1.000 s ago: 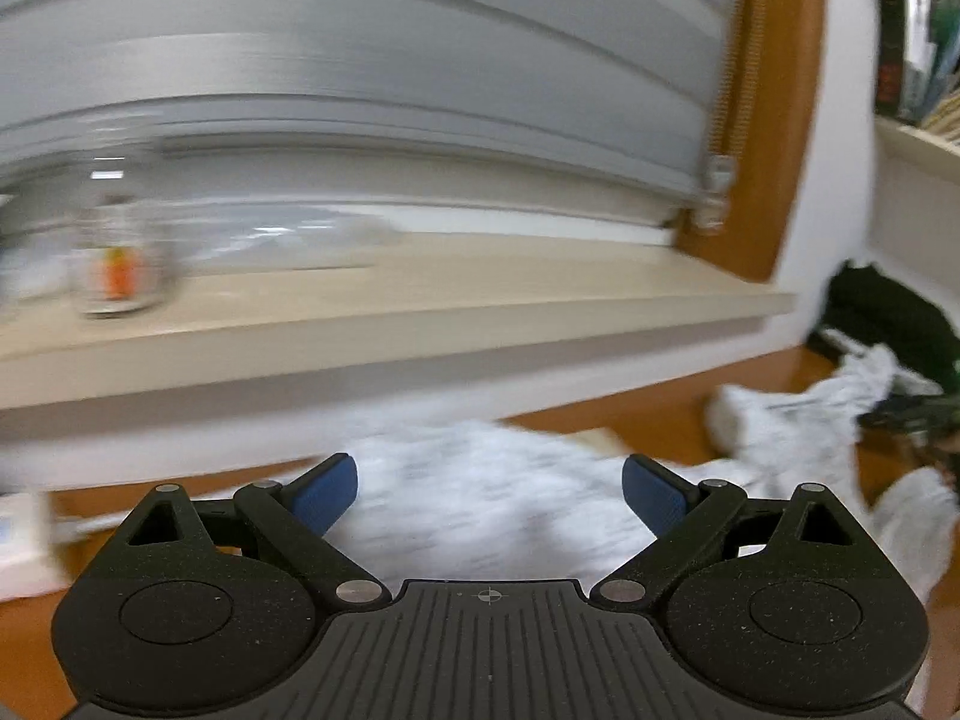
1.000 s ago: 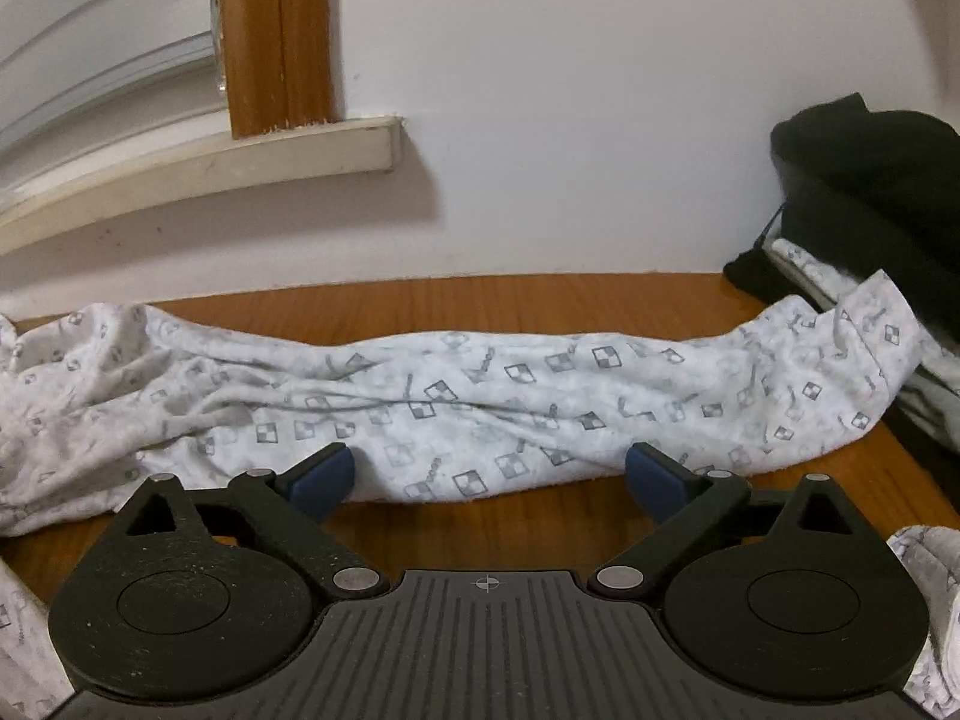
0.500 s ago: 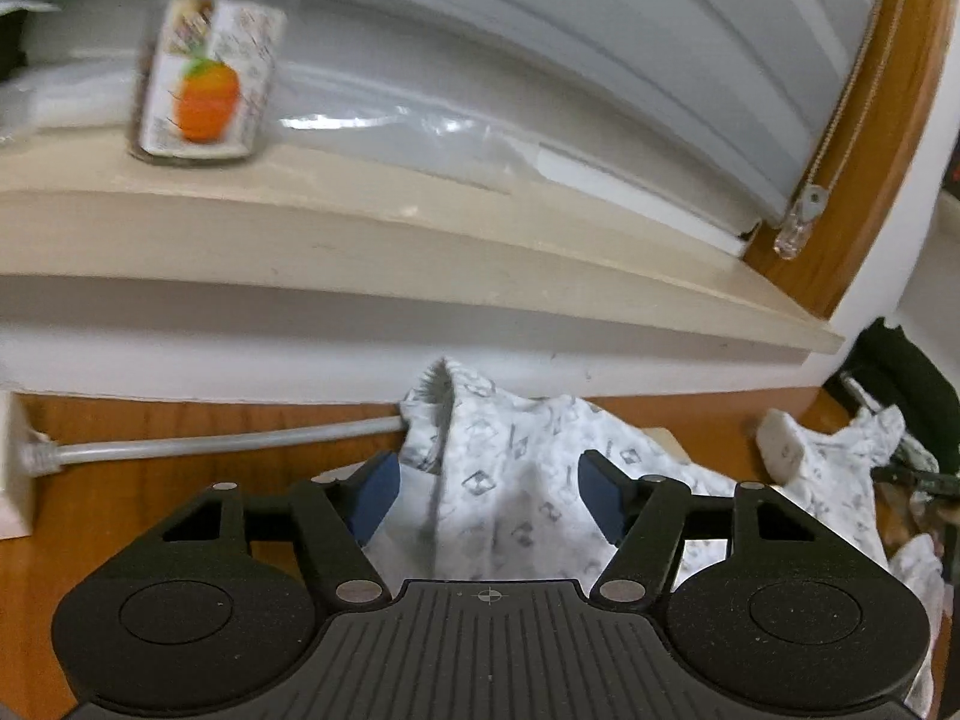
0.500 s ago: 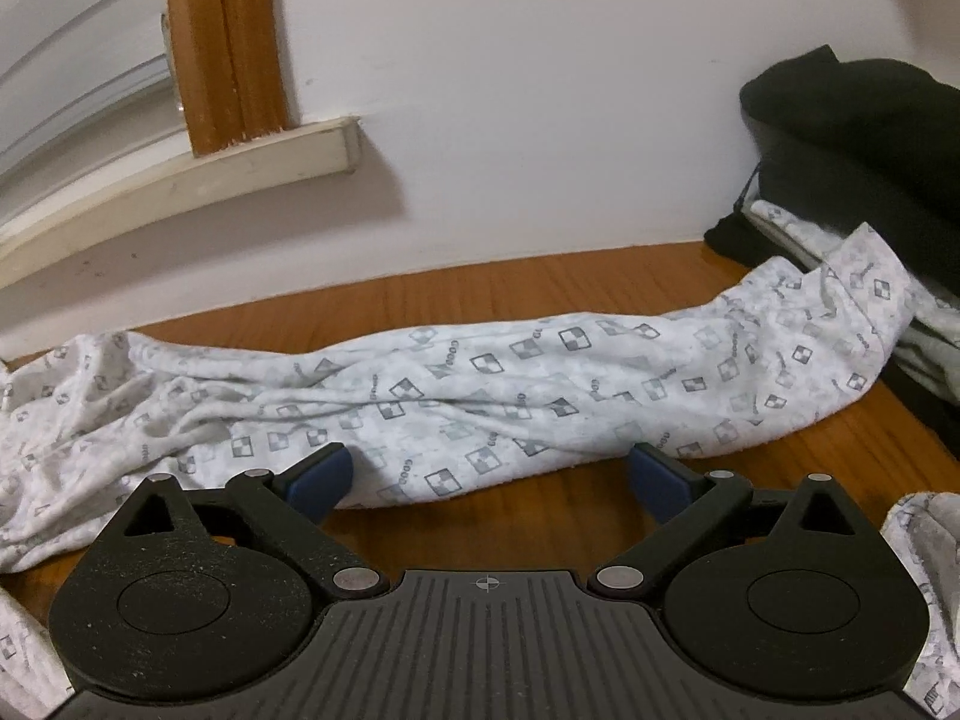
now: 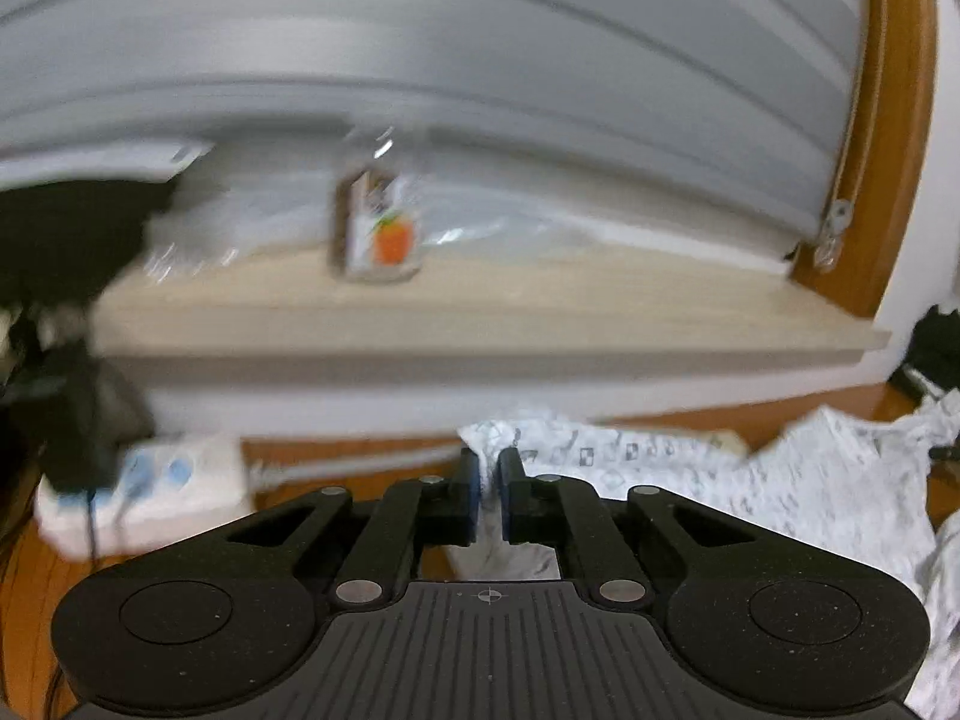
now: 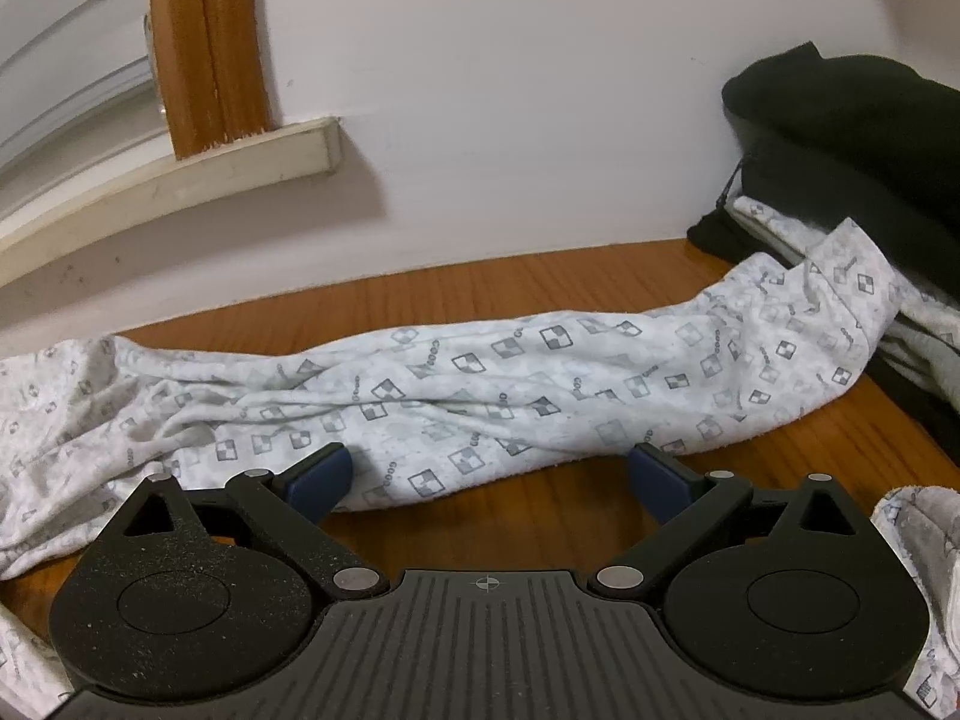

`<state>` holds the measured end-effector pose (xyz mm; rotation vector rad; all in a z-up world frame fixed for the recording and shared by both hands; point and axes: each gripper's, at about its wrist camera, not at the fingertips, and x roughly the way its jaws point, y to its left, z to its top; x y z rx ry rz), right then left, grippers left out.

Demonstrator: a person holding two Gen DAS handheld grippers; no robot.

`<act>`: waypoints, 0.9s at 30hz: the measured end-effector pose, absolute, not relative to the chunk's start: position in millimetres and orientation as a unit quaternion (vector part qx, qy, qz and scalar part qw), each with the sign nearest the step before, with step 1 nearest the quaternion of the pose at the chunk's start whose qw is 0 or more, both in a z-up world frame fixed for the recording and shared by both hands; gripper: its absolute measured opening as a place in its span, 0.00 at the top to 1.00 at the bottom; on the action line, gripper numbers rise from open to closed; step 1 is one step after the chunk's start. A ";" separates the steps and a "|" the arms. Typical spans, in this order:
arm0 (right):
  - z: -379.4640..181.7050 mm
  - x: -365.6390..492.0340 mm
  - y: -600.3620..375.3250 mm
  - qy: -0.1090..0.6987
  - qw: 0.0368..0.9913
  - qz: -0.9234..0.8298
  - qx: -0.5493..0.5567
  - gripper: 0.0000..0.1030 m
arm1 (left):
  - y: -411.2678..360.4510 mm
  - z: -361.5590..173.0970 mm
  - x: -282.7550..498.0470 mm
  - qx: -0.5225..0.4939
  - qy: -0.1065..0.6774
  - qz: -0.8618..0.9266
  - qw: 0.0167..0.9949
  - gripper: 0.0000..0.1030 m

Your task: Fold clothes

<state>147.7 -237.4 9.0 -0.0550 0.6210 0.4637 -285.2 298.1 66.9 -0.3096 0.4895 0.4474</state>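
My left gripper (image 5: 489, 483) is pinched on the edge of the white patterned garment (image 5: 780, 480) — its blue pads are drawn nearly together with a fold of the cloth showing between them. From there the garment spreads away to the right across the wooden table (image 5: 312, 456). The left view is blurred, but I can make out a jar with an orange label (image 5: 381, 234) standing on the pale windowsill (image 5: 540, 312), grey blinds (image 5: 480, 60) above it, and a white power strip (image 5: 150, 486) on the table to the left.

My right gripper (image 6: 489, 474) is spread wide, holding nothing. Its fingers sit low over the table (image 6: 540, 276), just at the near edge of the garment (image 6: 480, 390), which lies as a long rumpled band running from left to right in front of it. The band's far right end rests against a heap of black clothing (image 6: 852, 126) by the white wall (image 6: 510, 90). More patterned cloth (image 6: 918, 552) lies at the right edge beside the gripper body.
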 end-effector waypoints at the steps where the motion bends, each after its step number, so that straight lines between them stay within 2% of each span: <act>1: 9.1 147.6 -237.3 0.303 0.926 0.225 -0.028 0.05 | 299.7 62.3 -289.9 -0.158 0.244 0.217 0.932 0.87; 3: 9.2 147.4 -237.1 0.303 0.926 0.224 -0.029 0.05 | 299.6 56.9 -297.4 -0.162 0.248 0.219 0.930 0.71; 9: 9.2 146.6 -234.9 0.302 0.927 0.219 -0.038 0.05 | 278.4 63.1 -289.7 -0.148 0.233 0.198 0.940 0.44; 15: 9.5 147.0 -235.8 0.304 0.926 0.222 -0.033 0.05 | 232.6 71.3 -235.1 -0.128 0.231 0.130 0.956 0.33; 21: 9.6 147.6 -237.0 0.306 0.925 0.225 -0.027 0.05 | 169.3 76.0 -165.3 -0.101 0.240 0.053 0.964 0.33; 23: 9.7 147.8 -238.7 0.306 0.925 0.227 -0.021 0.05 | 145.1 78.2 -140.4 -0.081 0.246 0.034 0.965 0.37; 25: 10.0 147.7 -240.6 0.305 0.924 0.228 -0.015 0.05 | 118.1 79.8 -119.5 -0.062 0.251 0.008 0.966 0.53; 26: 10.2 147.6 -241.6 0.305 0.925 0.228 -0.012 0.05 | 105.5 79.1 -110.0 -0.053 0.256 -0.007 0.965 0.69; 27: 10.5 147.6 -242.5 0.304 0.925 0.229 -0.009 0.04 | 91.7 78.1 -100.2 -0.043 0.260 -0.019 0.964 0.75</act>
